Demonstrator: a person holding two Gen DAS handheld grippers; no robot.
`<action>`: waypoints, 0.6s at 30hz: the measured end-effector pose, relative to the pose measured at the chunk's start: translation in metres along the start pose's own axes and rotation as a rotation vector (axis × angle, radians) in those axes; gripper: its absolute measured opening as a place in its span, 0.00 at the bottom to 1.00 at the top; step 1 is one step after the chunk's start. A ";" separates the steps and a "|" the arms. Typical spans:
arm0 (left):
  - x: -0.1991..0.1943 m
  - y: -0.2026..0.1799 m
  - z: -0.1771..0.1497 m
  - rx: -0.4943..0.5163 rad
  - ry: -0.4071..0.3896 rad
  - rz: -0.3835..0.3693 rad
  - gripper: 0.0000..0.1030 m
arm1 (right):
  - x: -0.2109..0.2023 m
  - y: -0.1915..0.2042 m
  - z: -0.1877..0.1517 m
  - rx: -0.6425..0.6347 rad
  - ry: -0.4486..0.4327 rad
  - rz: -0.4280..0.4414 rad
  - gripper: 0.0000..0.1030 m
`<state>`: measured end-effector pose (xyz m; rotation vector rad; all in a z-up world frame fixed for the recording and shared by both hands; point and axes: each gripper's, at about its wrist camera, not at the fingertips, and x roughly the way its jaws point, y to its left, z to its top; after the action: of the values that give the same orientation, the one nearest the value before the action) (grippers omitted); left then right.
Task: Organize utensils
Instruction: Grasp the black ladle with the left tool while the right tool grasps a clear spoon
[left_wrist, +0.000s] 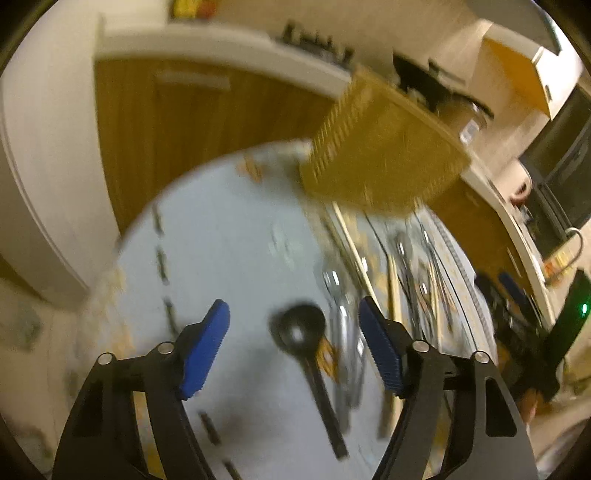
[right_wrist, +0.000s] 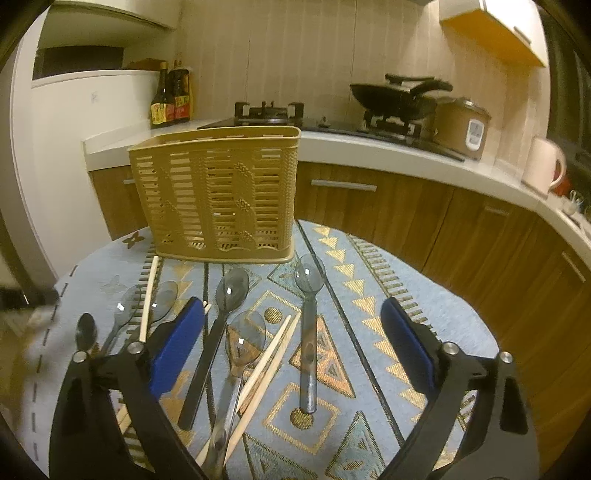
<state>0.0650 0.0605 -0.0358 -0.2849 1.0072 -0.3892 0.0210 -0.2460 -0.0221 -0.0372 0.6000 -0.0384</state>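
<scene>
A tan slotted utensil basket (right_wrist: 218, 192) stands at the far side of a round table with a blue patterned cloth (right_wrist: 373, 295). Several smoky plastic spoons (right_wrist: 308, 325) and wooden chopsticks (right_wrist: 269, 365) lie in front of it. My right gripper (right_wrist: 295, 332) hovers open above them, with nothing between its pads. In the blurred left wrist view, my left gripper (left_wrist: 295, 339) is open over a small black spoon (left_wrist: 301, 332), its blue pads apart from it. The basket (left_wrist: 376, 151) sits beyond, with more spoons and chopsticks (left_wrist: 395, 295) to the right.
A kitchen counter (right_wrist: 369, 144) curves behind the table, with a gas hob, a black wok (right_wrist: 395, 96), a rice cooker (right_wrist: 461, 125), a white kettle (right_wrist: 543, 166) and sauce bottles (right_wrist: 170, 96). Wooden cabinet doors run below it.
</scene>
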 end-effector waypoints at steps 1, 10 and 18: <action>0.005 -0.002 -0.003 0.000 0.029 -0.010 0.63 | 0.000 -0.002 0.002 0.003 0.012 0.009 0.84; 0.037 -0.019 -0.012 0.075 0.161 0.094 0.44 | 0.016 -0.021 0.028 0.022 0.150 0.089 0.70; 0.042 -0.029 -0.012 0.142 0.148 0.163 0.28 | 0.062 -0.047 0.054 0.104 0.347 0.163 0.62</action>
<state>0.0695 0.0153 -0.0616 -0.0458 1.1332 -0.3348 0.1016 -0.2945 -0.0102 0.1217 0.9457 0.0835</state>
